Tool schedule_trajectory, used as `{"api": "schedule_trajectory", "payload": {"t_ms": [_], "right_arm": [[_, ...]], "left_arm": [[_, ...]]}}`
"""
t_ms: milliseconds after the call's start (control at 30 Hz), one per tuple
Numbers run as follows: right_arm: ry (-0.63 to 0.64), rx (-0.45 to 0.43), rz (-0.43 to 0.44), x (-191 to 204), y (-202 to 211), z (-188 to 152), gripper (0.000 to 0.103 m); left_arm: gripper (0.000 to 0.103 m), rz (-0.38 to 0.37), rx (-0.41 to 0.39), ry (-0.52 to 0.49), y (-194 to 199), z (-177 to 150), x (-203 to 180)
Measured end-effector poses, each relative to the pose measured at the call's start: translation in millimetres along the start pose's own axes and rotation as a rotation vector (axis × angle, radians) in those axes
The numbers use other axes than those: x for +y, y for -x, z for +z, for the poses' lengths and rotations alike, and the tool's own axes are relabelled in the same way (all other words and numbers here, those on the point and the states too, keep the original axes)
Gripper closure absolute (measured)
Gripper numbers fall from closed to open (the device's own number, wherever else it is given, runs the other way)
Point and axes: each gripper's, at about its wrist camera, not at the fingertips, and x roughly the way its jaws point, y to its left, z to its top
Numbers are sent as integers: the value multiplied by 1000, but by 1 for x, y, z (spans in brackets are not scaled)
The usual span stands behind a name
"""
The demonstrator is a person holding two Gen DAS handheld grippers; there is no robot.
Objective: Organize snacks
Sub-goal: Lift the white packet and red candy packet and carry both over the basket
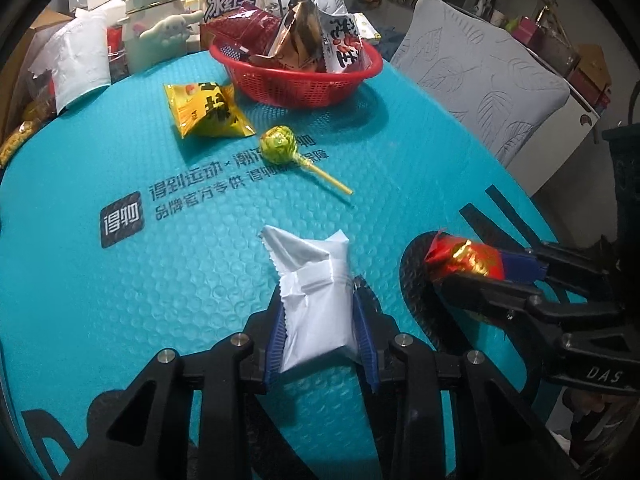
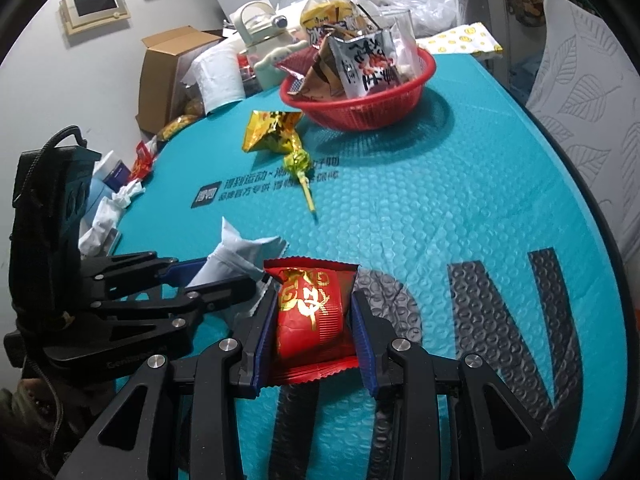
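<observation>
- Sitting between the blue pads of the left gripper (image 1: 320,316), the white snack packet (image 1: 316,300) is pinched at its lower half; its crimped top sticks out forward past the fingertips, over the teal bubble mat (image 1: 120,280).
- Held the same way, the red snack packet (image 2: 314,308) is squeezed across its width by the right gripper (image 2: 314,320), with the gold print facing up.
- Both grips are narrow, I think because the packets are soft and would slip from a loose hold.
- The two grippers are close beside each other, near the front edge of the mat.
- Farther away lie a green lollipop (image 1: 280,144) and a yellow packet (image 1: 208,110), loose on the mat, apparently not yet sorted.
- Behind them stands the red basket (image 1: 296,92), already holding several packets; it is probably the place for the two held ones, and it is well apart from both grippers.
</observation>
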Motion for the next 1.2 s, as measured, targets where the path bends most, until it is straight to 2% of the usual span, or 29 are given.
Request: {"api": "schedule_trajectory", "payload": {"t_ms": [233, 567, 800, 1200], "right_arm": [[-14, 23, 2, -4, -6, -2, 68], [-24, 10, 28, -5, -1, -1, 68], [-10, -18, 45, 1, 9, 4, 68], [60, -83, 19, 7, 31, 23, 68]], "left_arm": [[74, 12, -42, 4, 4, 0, -2], [74, -14, -80, -1, 27, -3, -5], [74, -22, -117, 1, 42, 5, -5], [74, -34, -199, -18, 67, 29, -7]]}}
